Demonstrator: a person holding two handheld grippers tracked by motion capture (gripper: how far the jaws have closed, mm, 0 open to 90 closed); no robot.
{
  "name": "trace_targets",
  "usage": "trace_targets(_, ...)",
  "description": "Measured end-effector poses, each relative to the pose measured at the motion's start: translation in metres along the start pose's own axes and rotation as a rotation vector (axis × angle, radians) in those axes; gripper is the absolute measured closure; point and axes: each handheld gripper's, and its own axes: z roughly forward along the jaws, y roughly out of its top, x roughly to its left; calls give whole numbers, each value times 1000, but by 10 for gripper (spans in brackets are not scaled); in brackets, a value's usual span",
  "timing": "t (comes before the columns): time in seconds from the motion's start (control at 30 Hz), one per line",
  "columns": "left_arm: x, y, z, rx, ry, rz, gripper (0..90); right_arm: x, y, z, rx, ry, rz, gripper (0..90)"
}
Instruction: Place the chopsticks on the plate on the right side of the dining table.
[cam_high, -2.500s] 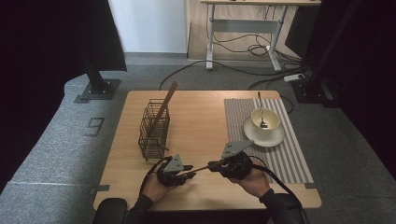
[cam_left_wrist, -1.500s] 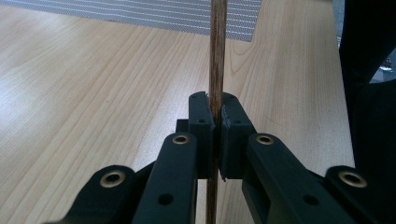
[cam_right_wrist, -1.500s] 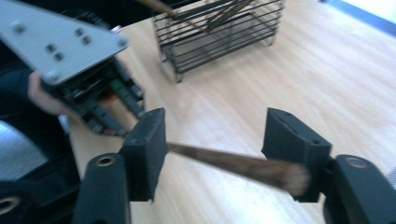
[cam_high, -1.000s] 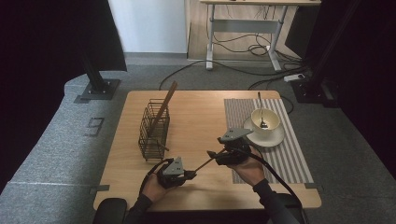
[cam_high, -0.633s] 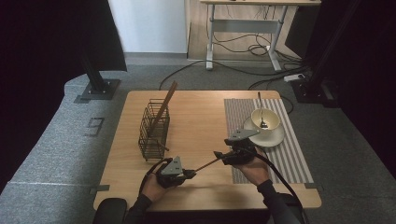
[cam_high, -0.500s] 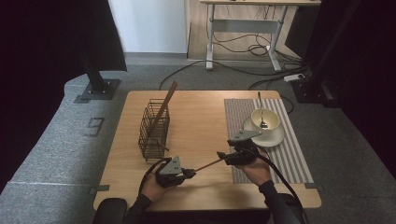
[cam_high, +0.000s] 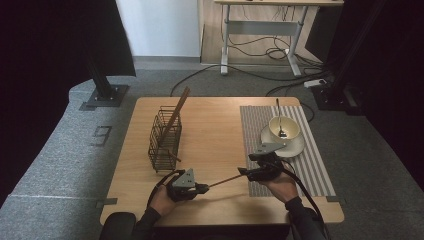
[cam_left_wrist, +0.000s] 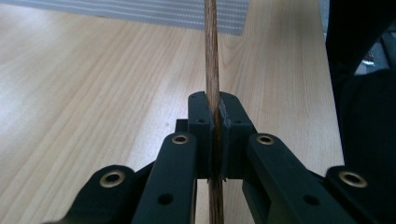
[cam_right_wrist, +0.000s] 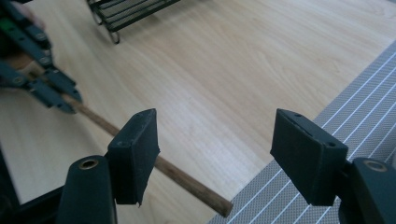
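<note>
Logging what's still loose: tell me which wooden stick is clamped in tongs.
The stick lying low over the table's near edge, clamped in the left tongs. The other stick stands leaning in the wire basket, untouched.

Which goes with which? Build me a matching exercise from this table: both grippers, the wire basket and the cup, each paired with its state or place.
Things:
1. left gripper
2. right gripper
3. wire basket
4. cup

States or places:
A. holds a leaning wooden slat
B. jaws shut on the thin stick
C. on a saucer on the striped mat
D. jaws open by the stick's free end

Pairs: 1-B, 2-D, 3-A, 4-C
</note>
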Motion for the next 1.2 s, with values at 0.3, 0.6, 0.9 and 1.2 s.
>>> trace_targets(0.3,-1,-1,5,50,-44,16,847,13,-10,8,84,92,-70,345)
trace_targets(0.6,-2,0,8,72,-69,30,846,31,-16,25,192,155,-199,491)
trace_targets(0.9,-5,1,11,84,-94,46,846,40,-21,36,266,159,-311,613)
trace_targets(1.2,-6,0,14,89,-93,49,832,45,-21,39,320,181,-326,708)
